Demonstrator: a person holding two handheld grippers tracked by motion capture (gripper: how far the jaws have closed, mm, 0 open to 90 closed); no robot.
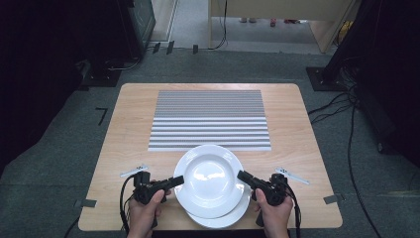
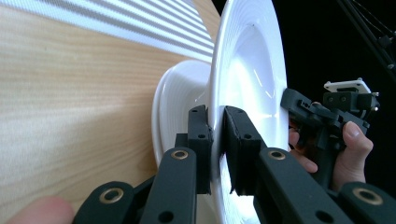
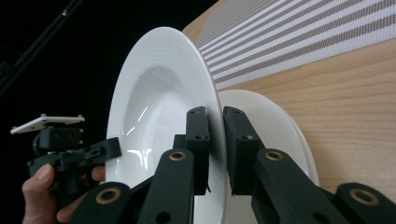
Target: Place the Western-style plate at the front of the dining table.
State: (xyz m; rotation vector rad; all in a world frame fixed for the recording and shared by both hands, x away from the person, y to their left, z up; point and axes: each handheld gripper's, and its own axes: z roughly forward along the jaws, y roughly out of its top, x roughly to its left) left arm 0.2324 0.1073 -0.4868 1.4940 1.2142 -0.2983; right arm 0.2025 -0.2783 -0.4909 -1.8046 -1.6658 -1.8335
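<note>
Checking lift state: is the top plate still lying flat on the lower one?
No: in the left gripper view the top plate is clamped and raised clear of the lower plate.

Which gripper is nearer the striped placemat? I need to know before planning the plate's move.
Roughly equal: left gripper and right gripper clamp opposite rims of the top plate, both just short of the striped placemat.

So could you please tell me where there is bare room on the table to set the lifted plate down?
The striped mat is bare. Bare wood strips flank the mat at the table's left and right edges. The near centre is crowded: the lower plate and both hand-held grippers gripping the top plate.
</note>
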